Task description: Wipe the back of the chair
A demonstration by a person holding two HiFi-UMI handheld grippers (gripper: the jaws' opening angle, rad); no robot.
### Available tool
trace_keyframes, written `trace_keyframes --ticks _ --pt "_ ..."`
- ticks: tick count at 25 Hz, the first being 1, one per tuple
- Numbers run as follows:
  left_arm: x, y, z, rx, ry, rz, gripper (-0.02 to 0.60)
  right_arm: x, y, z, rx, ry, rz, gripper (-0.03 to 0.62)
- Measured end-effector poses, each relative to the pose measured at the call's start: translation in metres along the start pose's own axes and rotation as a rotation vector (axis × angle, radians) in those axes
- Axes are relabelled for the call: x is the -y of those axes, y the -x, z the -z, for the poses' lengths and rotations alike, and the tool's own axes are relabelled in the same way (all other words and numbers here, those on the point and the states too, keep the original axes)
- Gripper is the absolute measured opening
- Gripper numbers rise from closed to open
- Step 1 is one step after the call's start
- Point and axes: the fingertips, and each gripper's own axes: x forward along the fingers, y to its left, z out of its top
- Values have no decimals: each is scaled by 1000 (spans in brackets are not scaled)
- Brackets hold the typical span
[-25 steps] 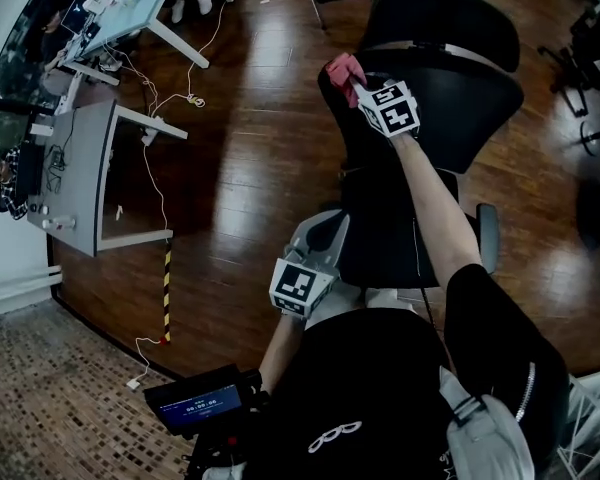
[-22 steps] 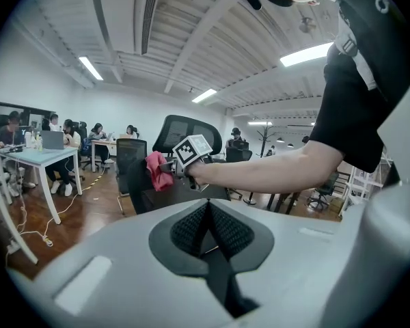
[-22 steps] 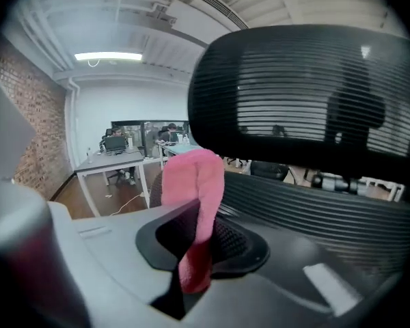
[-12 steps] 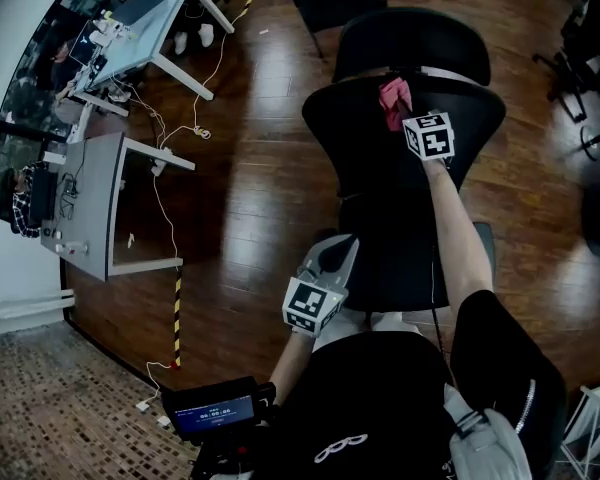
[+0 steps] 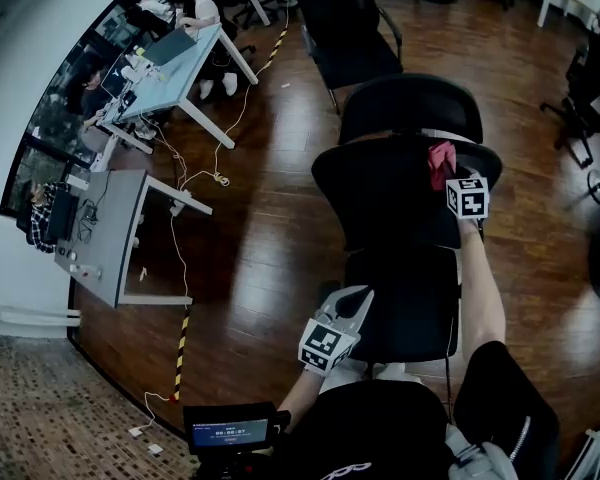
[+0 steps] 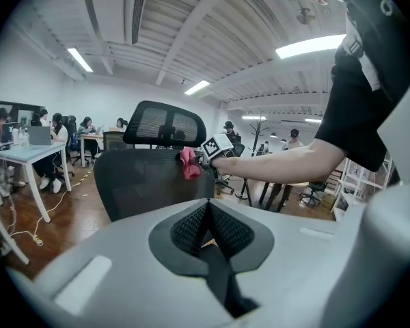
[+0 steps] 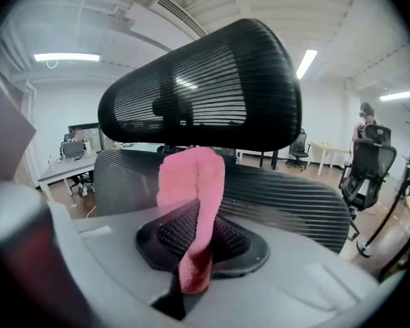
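The right gripper pinches a pink cloth between its pads. In its own view the cloth runs as a folded strip straight out from the jaws, long axis in line with the gripper. The free end lies against the chair back, just under the headrest.

From above, the cloth sits just ahead of the gripper at the top edge of the back, near that edge's right end. A second ago it was at the left end of the same edge, and half a second ago about the middle — so the gripper has swept the cloth across the top from left to right. The arm behind it reaches out over the seat.

The left gripper has stayed low, well behind the right one and close to the person's body. Its jaws are pressed together with nothing between them — its own view shows the pads meeting. Beyond its tips stand the back, the cloth and the right gripper.

A grey surface stands well off to the left of the left gripper.
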Motion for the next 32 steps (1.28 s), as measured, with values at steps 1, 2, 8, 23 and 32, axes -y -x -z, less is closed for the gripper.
trace_keyframes --ticks 1,2,8,23,32 --pt "2 -3 1 -2 -1 2 -6 7 2 2 0 -4 9 43" --pt "4 -5 2 -3 -3 4 -6 14 4 5 1 -8 18 43" --pt "16 -11 1 -7 -2 13 -6 55 22 12 -5 -26 75 43" --pt "28 -5 10 -5 7 -8 -6 149 65 50 -65 -160 295 43" --pt "24 15 21 1 33 -20 -6 168 74 94 -188 -258 415 43"
